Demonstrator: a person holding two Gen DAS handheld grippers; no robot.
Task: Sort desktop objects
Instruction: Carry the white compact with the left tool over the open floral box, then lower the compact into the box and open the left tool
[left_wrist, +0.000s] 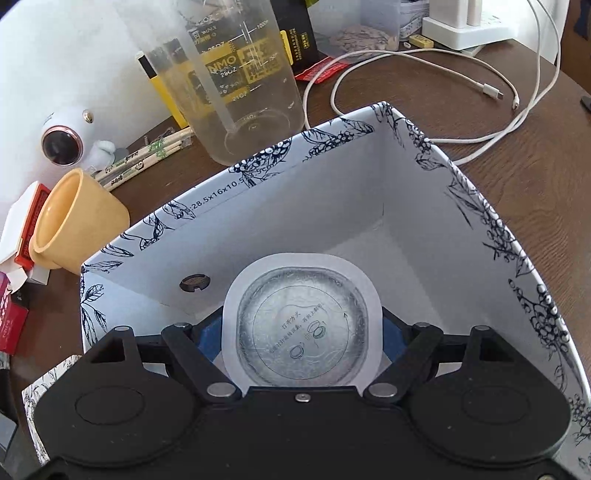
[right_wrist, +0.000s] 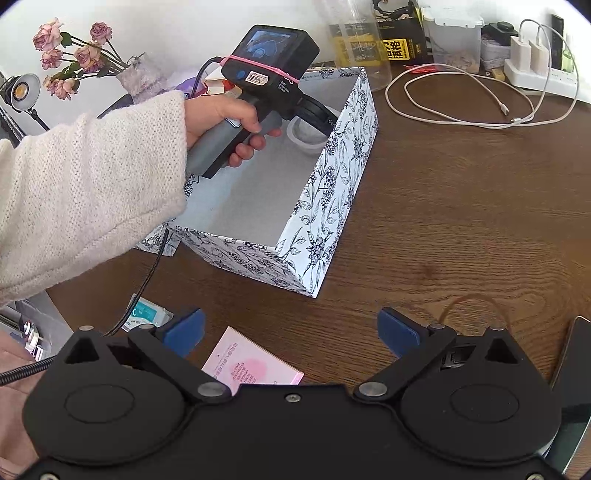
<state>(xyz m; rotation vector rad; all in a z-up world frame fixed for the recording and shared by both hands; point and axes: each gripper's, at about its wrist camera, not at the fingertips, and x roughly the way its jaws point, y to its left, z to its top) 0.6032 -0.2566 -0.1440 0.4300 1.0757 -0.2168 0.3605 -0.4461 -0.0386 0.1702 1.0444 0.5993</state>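
Observation:
My left gripper (left_wrist: 302, 332) is shut on a small foil-lidded white cup (left_wrist: 302, 321), held inside the open floral box (left_wrist: 480, 229). From the right wrist view the same cup (right_wrist: 306, 137) shows low in the box (right_wrist: 325, 206), with a hand (right_wrist: 225, 118) in a cream sleeve holding the left gripper's handle over it. My right gripper (right_wrist: 291, 328) is open above the wooden desk, with nothing between its blue pads (right_wrist: 184, 326). A pink booklet (right_wrist: 251, 365) lies just under it.
A clear measuring bottle (left_wrist: 236, 74), a yellow cup on its side (left_wrist: 77, 225), chopsticks (left_wrist: 147, 155) and red-white packets (left_wrist: 22, 236) crowd the box's far-left side. A white cable (right_wrist: 480, 107) loops at the back right. A dark phone (right_wrist: 576, 387) lies at the right, a teal packet (right_wrist: 147, 314) at the left.

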